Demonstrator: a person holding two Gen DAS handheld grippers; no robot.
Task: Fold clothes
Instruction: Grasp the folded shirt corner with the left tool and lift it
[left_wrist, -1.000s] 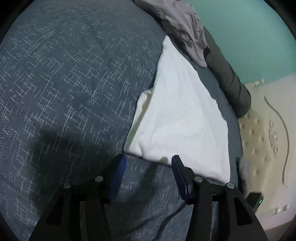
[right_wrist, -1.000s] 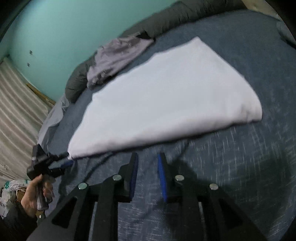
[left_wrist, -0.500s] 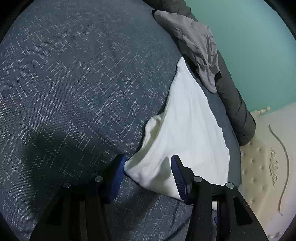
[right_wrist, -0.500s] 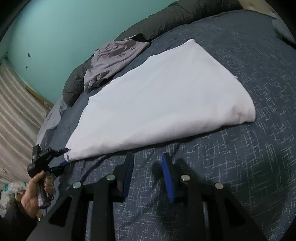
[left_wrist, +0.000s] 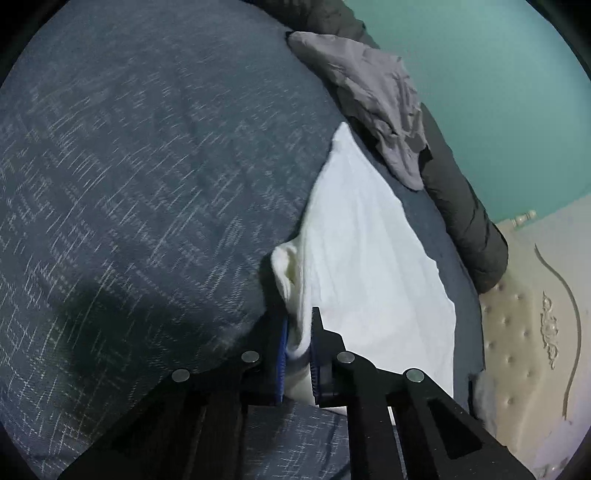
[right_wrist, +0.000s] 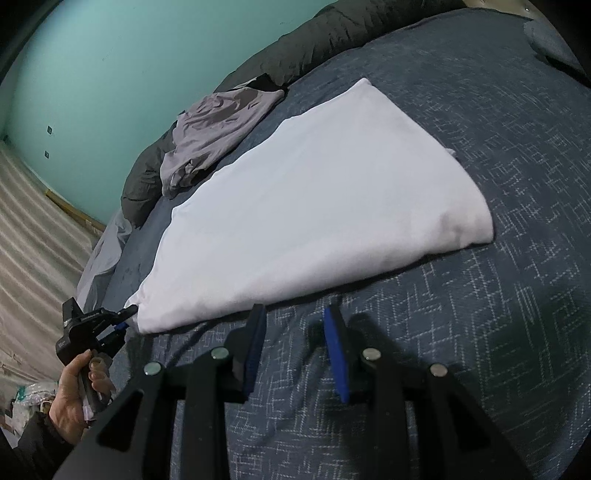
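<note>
A folded white garment (right_wrist: 314, 206) lies flat on the dark blue bedspread (right_wrist: 498, 314). In the left wrist view the same white garment (left_wrist: 369, 266) runs away from me, and my left gripper (left_wrist: 298, 332) is shut on its near corner, the cloth bunched between the blue pads. The left gripper also shows in the right wrist view (right_wrist: 122, 319) at the garment's left corner, held by a hand. My right gripper (right_wrist: 293, 314) is open and empty just in front of the garment's near edge, pads apart over the bedspread.
A crumpled grey-lilac garment (right_wrist: 218, 129) lies at the far side of the bed, also seen in the left wrist view (left_wrist: 376, 96). A dark rolled quilt (right_wrist: 295, 55) lines the bed's far edge below a teal wall. A padded cream headboard (left_wrist: 535, 332) stands to the right.
My left gripper moved forward onto the white garment's corner and shut on it. My right gripper opened wider and came closer to the garment's near edge.
</note>
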